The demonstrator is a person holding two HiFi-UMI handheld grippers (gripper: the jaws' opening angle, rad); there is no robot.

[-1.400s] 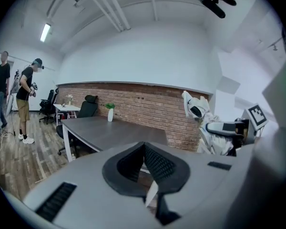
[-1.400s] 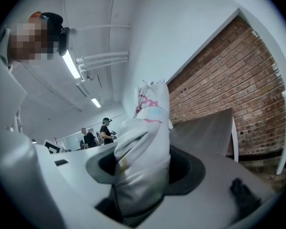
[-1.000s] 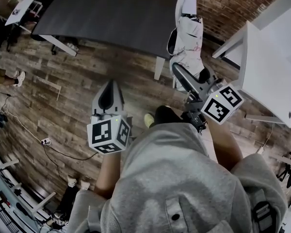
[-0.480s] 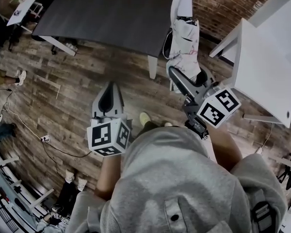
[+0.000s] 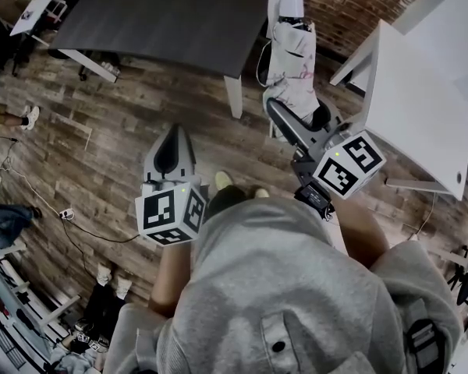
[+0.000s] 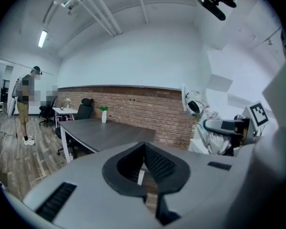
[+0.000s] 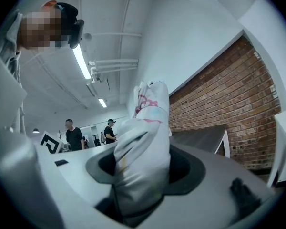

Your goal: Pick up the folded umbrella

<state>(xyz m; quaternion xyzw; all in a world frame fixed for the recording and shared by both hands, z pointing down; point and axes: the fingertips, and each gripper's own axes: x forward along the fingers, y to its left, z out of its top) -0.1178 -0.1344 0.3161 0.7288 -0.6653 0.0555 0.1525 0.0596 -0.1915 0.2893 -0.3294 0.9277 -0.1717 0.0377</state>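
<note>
The folded umbrella (image 5: 291, 61) is white with pink marks and has a white handle at its far end. It stands up out of my right gripper (image 5: 304, 121), which is shut on its lower part and holds it in the air over the wooden floor. In the right gripper view the umbrella (image 7: 144, 147) fills the gap between the jaws of that gripper (image 7: 143, 178). My left gripper (image 5: 171, 148) hangs apart at the left, its jaw tips together with nothing between them. The left gripper view shows the same gripper (image 6: 144, 160) with the umbrella (image 6: 199, 109) off to the right.
A dark table (image 5: 171, 14) stands ahead, with a white leg (image 5: 234, 96) close to the umbrella. A white table (image 5: 421, 107) stands at the right and a brick wall (image 5: 359, 6) behind. People's feet and a cable (image 5: 70, 216) are on the floor at the left.
Both grippers have drifted toward the dark table, and the umbrella has gone along in the right one. The grip and the left jaws look the same.
</note>
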